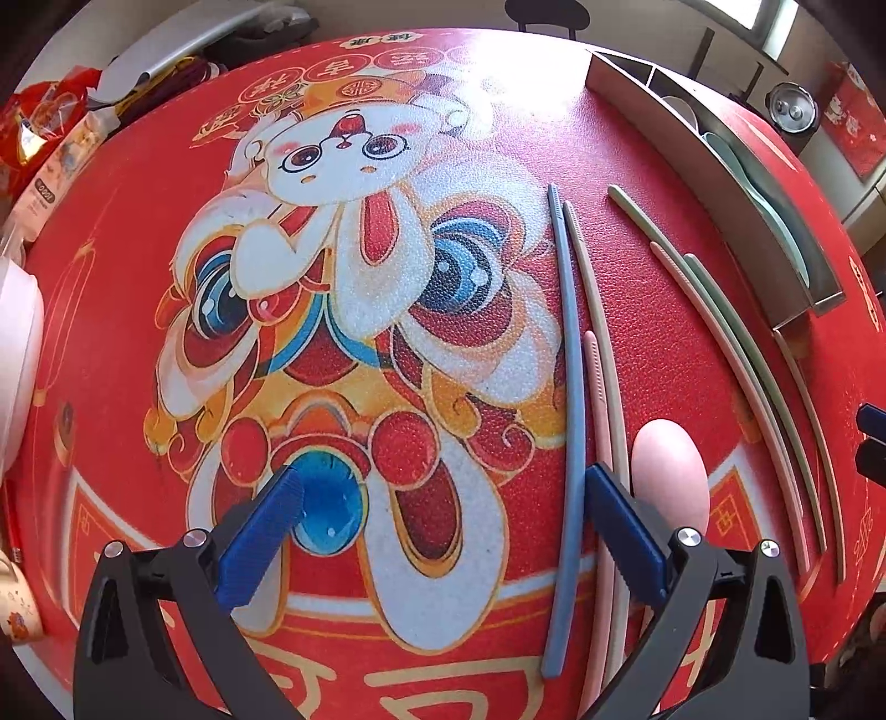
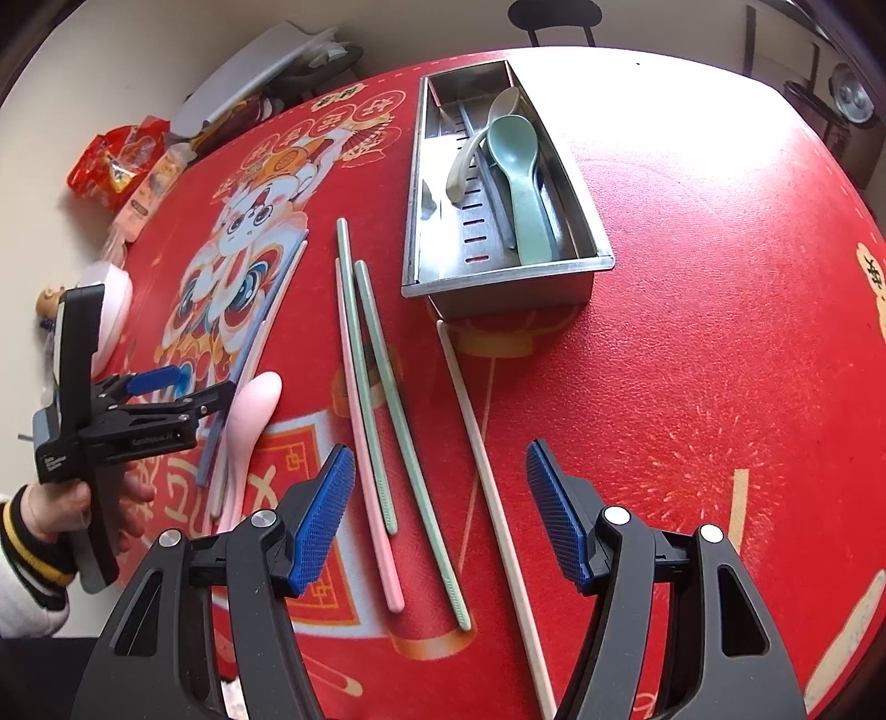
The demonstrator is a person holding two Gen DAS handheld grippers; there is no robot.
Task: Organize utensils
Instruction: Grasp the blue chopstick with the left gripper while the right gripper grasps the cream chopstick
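My left gripper (image 1: 443, 515) is open above the red tablecloth. A blue chopstick (image 1: 570, 415) lies between its fingers, close to the right pad (image 1: 620, 526), with a pink chopstick (image 1: 601, 421) and a beige one (image 1: 587, 288) beside it. Just right of that pad lies a pink spoon (image 1: 673, 476). My right gripper (image 2: 440, 498) is open over a pink chopstick (image 2: 365, 443), two green chopsticks (image 2: 410, 443) and a beige chopstick (image 2: 482, 459), touching none. The metal tray (image 2: 498, 277) holds a green spoon (image 2: 520, 183) and a beige spoon (image 2: 476, 144). A hand holds the left gripper (image 2: 188, 390) near the pink spoon (image 2: 249, 421).
Snack bags (image 2: 116, 160) and a white bowl (image 2: 113, 310) sit along the table's far left edge. A mug (image 1: 16, 609) stands at the left rim. Beyond the table are a chair (image 2: 554, 16) and a steel pot (image 1: 789, 108).
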